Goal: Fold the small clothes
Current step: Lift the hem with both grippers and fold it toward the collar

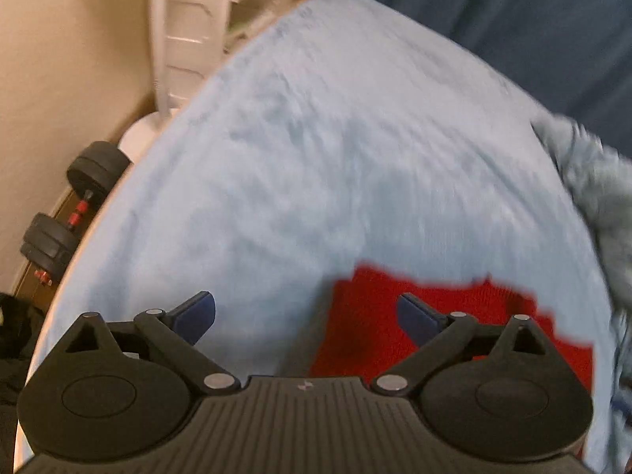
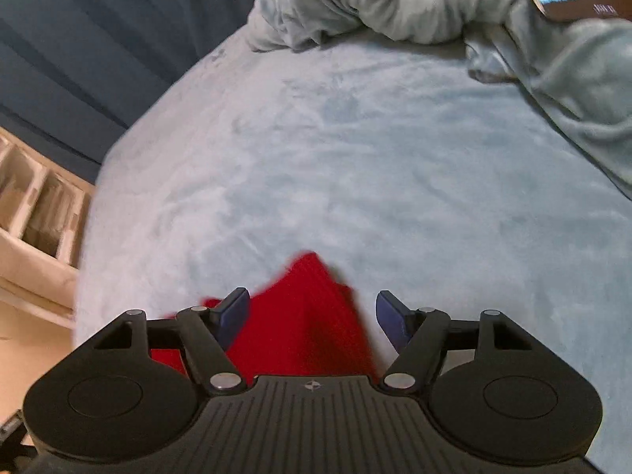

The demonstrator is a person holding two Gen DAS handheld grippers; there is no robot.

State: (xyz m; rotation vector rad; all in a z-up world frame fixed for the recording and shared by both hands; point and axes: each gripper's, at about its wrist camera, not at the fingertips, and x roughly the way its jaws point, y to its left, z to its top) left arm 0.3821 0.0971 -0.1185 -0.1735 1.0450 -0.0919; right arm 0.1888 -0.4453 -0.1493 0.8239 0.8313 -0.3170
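Left claw point(image 1: 306, 318) first: we've got its two blue-tipped fingers point(image 1: 197, 314) spread really wide with nothing pinched between them, just pale blue bed cover point(image 1: 316, 138) showing through the gap. The red knit garment point(image 1: 454, 328) sits down on that cover off to the right of the gap, and the right-hand finger hangs in front of it; we can't tell whether that tip touches the cloth or just floats over it.

Right claw point(image 2: 312, 316) is parted too, not quite as wide as the other one from what we see. In the right wrist view the same red garment point(image 2: 304, 316) pokes up in a peak right in the gap between the fingers point(image 2: 233, 314), but neither pad is pressing on it, so we'd call that one loose, not gripping.

Around the edges we can see a crumpled grey-green blanket point(image 2: 395, 0) bunched at the far end of the bed, dark blue curtains point(image 1: 513, 19) behind, a white shelf unit point(image 1: 189, 31) by the wall, and a dumbbell point(image 1: 75, 205) with red collars lying on the floor beside the bed. Both views are a bit smeared.
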